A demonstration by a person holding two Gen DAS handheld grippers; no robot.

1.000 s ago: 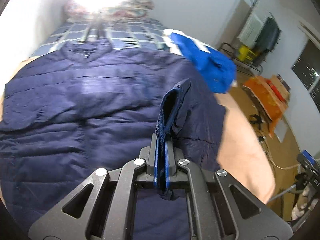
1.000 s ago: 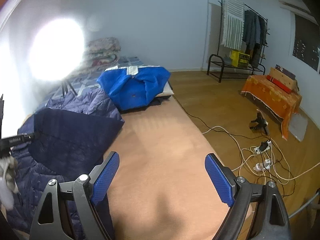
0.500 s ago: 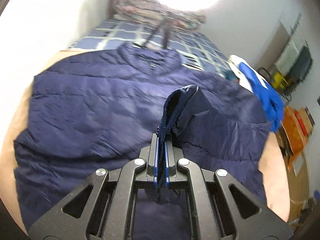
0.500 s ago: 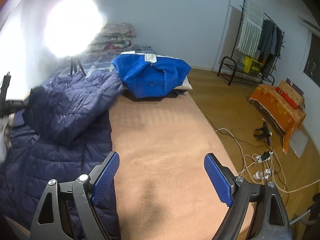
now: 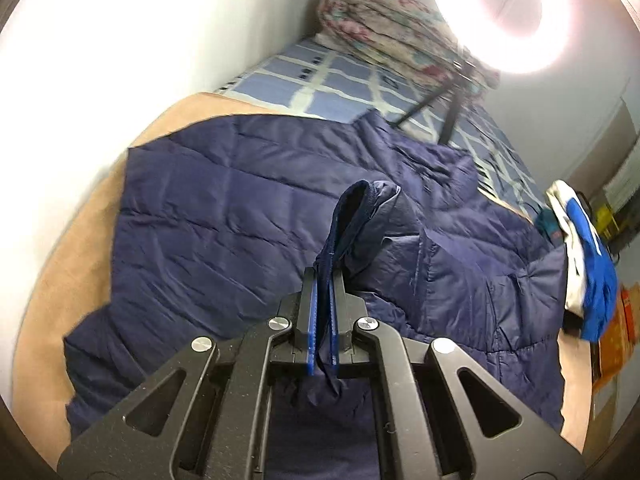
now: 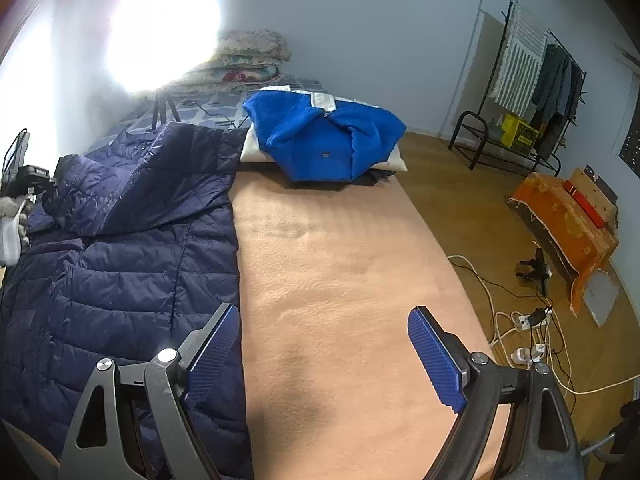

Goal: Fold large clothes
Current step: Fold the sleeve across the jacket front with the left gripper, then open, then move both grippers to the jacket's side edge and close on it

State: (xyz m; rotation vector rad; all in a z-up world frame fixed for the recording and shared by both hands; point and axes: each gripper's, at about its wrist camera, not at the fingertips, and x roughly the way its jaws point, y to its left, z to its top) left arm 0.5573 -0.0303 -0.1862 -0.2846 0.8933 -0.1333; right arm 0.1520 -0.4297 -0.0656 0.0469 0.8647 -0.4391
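Clamped tight on a sleeve cuff (image 5: 362, 216), the left gripper (image 5: 323, 312) was pictured with its blue pads pinching the dark fabric, a small tail of cloth hanging out below the jaws. To the left of and beyond that gripper, the navy quilted jacket (image 5: 240, 216) was spread flat across a tan blanket (image 5: 80, 216), with the pinched sleeve drawn up from the right-hand side of the garment and held over its body. Farther ahead, a blue checked bedsheet (image 5: 320, 84) and a stack of floral bedding (image 5: 384, 28) were seen against the wall, and a bright lamp (image 5: 496, 12) on a dark tripod was glaring at upper right. At the far right of the same view, a folded blue and white garment (image 5: 592, 264) was visible past the jacket's edge.

From the right wrist camera, the left gripper was glimpsed at the far left edge, with a folded sleeve lying over the jacket (image 6: 120, 264) beside it. The right gripper (image 6: 324, 352) was shown with its jaws spread wide and nothing between them, held above the bare blanket (image 6: 340, 264); its left finger stood over the jacket's straight edge. Ahead of it, the blue garment (image 6: 324, 136) was resting at the blanket's far end. To the right, a wooden floor (image 6: 460, 200), tangled white cables (image 6: 528, 328), an orange-draped low box (image 6: 568, 216) and a clothes rack (image 6: 536, 80) were seen.
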